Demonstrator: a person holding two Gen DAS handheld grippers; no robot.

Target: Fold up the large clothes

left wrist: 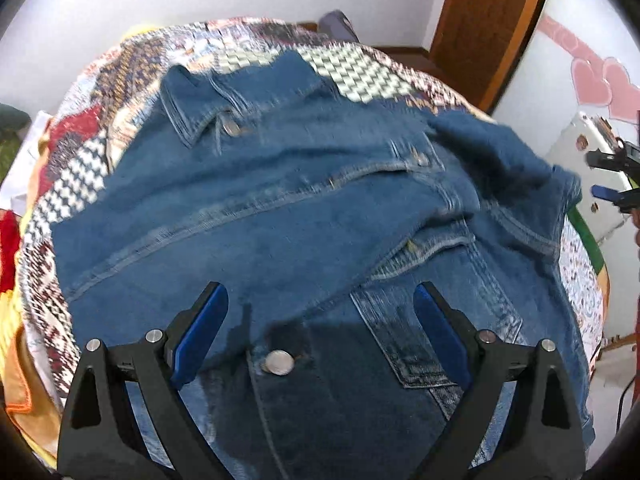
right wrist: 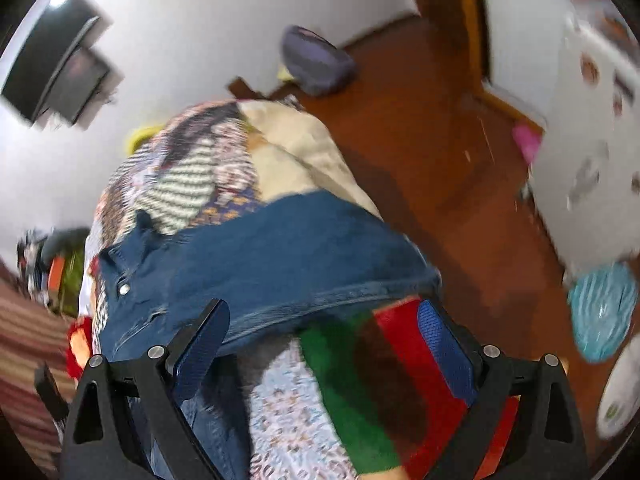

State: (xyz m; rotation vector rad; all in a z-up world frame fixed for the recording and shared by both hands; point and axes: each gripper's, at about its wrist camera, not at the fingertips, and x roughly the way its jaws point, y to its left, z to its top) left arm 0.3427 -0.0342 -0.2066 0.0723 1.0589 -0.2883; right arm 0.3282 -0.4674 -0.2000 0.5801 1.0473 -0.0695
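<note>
a blue denim jacket (left wrist: 280, 208) is spread across the patchwork-quilted bed (left wrist: 80, 168). the left gripper (left wrist: 320, 308) is held agape above it. the right gripper (right wrist: 322, 322) is spread empty at the bed's edge.

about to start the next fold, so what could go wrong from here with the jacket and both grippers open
1. The denim jacket lies bunched, with a sleeve thrown across it; folding now could trap wrinkles.
2. The right gripper hangs by the bed edge, where the jacket hem overhangs; a missed pinch might drag it floorward.
3. The left gripper could clamp the metal button instead of cloth and slip.
</note>
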